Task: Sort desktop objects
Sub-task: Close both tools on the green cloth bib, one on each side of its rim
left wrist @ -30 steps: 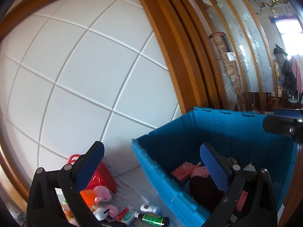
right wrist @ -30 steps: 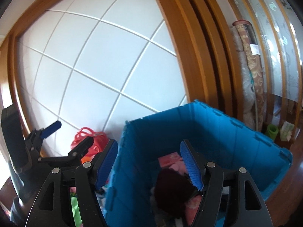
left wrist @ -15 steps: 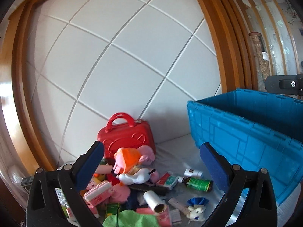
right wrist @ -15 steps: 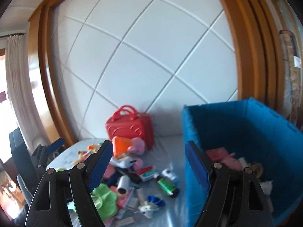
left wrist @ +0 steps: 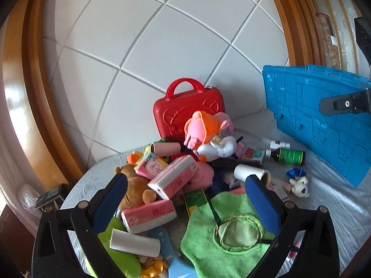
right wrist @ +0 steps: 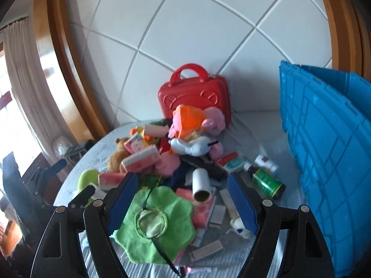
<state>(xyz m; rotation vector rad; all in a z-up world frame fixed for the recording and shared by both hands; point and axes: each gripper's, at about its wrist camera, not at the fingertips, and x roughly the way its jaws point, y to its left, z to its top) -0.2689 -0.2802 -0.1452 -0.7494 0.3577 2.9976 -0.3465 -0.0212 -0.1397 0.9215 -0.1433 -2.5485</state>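
Both tongs hang above a heap of mixed objects on a surface (left wrist: 336,206) covered with a pale cloth.

Left tongs (left wrist: 185,194): jaws spread wide, nothing between the pads. Below them lie 2 pink tissue packs (left wrist: 172,180), a brown plush bear (left wrist: 135,188) and a green cloth (left wrist: 228,238) with a round stitched centre.

Right tongs (right wrist: 180,199): jaws wide apart and empty, having just been opening. The green cloth (right wrist: 154,223) and a white roll (right wrist: 201,185) with a cardboard core lie below the gap.

Object positions:
1. A red case (left wrist: 187,113) with a carry handle stands upright at the far side, against a white panelled wall (left wrist: 162,53).
2. A pink plush toy with an orange hood (left wrist: 204,127) leans in front of the case, above a white plush (left wrist: 218,149).
3. A green bottle (right wrist: 266,181) lies on its side to the right of the heap, with a small white bottle (right wrist: 266,162) just beyond it.
4. A blue crate (right wrist: 331,162) stands at the right edge of the surface, apart from the heap. Its interior is not visible.
5. A small white toy with a blue bow (left wrist: 298,181) lies between the heap and the crate.
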